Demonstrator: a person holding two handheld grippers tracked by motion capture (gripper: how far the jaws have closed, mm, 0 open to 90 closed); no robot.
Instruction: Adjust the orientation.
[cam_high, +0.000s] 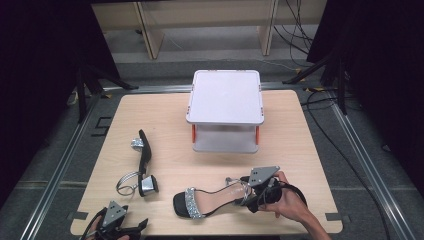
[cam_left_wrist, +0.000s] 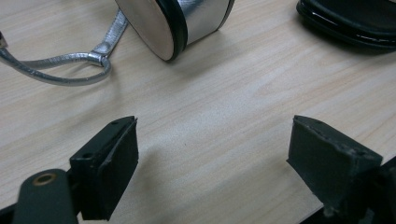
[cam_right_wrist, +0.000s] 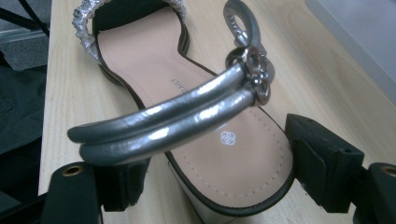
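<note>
Sandals are being handled at the wooden table (cam_high: 300, 120): at the left, one heeled sandal (cam_high: 142, 165) lies on its side, and the left gripper (cam_high: 131, 231) is held just short of its silver block heel (cam_left_wrist: 177, 23), jaws spread wide with nothing between them. Near the front edge the second sandal (cam_high: 210, 199) stands upright, its heel end sitting between the parted jaws of the right gripper (cam_high: 254, 196), under the silver ankle strap (cam_right_wrist: 173, 119). A grasp seems to be in hand; next, the jaws would need closing on that heel before any lift toward the white two-tier rack (cam_high: 226, 95).
</note>
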